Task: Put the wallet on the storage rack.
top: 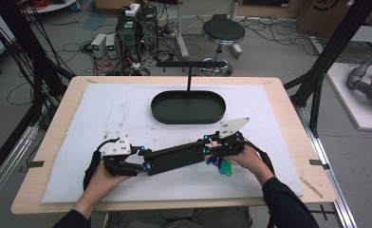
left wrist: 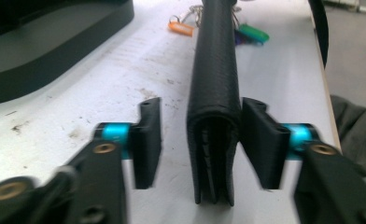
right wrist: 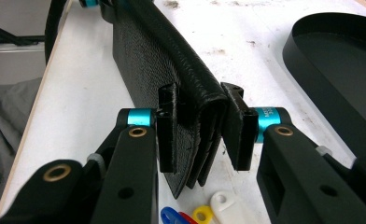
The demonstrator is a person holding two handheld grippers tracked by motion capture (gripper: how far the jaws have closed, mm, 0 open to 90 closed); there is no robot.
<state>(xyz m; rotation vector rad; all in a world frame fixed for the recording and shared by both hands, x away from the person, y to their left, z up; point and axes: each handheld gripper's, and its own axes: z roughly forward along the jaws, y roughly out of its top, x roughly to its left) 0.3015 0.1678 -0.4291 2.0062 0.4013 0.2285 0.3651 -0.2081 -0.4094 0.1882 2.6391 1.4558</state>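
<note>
Tray [top: 161, 113]: bare inside | wallet [top: 177, 157] (folded): pinched by right claw [top: 211, 145] | left claw [top: 145, 159]: spread around it

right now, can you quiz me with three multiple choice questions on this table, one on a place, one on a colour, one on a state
1. Where is the wallet?
A. in the tray
B. between the left gripper and the right gripper
C. on the floor

2. What colour is the wallet?
A. black
B. red
C. white

3. What state is the oval tray in?
A. full of keys
B. upside down
C. empty

Answers:
1 B: each gripper has its fingers around one end of the wallet.
2 A: its grained cover is black in both gripper views.
3 C: the high view shows nothing inside it.
</note>
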